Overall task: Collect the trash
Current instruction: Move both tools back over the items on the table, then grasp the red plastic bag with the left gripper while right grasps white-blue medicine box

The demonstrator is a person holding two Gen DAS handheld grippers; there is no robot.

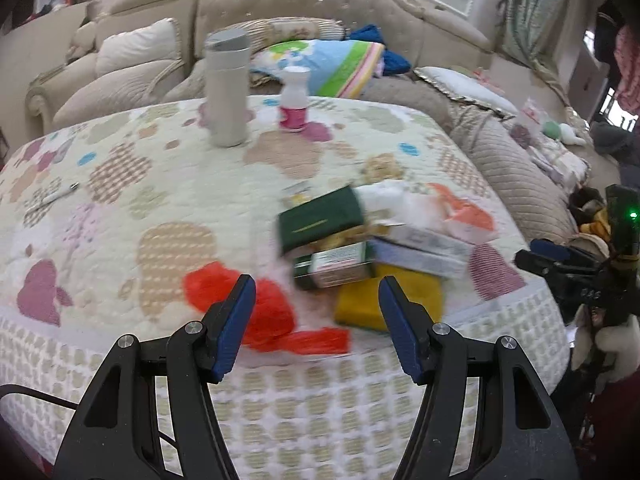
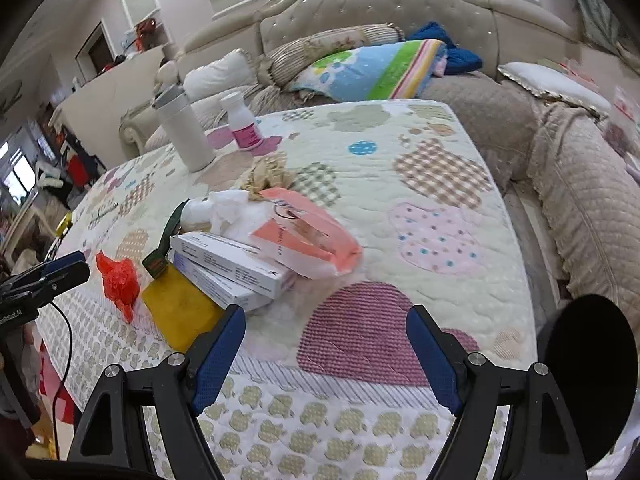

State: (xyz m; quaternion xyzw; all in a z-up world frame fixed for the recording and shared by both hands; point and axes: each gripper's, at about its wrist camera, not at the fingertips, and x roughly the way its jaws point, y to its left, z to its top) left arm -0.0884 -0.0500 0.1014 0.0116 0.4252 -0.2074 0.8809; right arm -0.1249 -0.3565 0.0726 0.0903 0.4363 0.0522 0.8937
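Evidently both the left gripper (image 1: pixel 316 304) and right gripper (image 2: pixel 326 334) gape empty; box (image 2: pixel 236 260) print unreadable.

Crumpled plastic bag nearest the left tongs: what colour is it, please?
Red crumpled plastic bag; clearest in the left wrist view.

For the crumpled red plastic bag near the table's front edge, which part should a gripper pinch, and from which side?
Pinch the raised, bunched hump of the red plastic bag, probably from above and the front edge. It is soft and crumpled, with a flat tail lying on the quilted cover that offers little to grasp. The left gripper is open and nearest, and the bag's left side is clear, while the yellow packet crowds its right.
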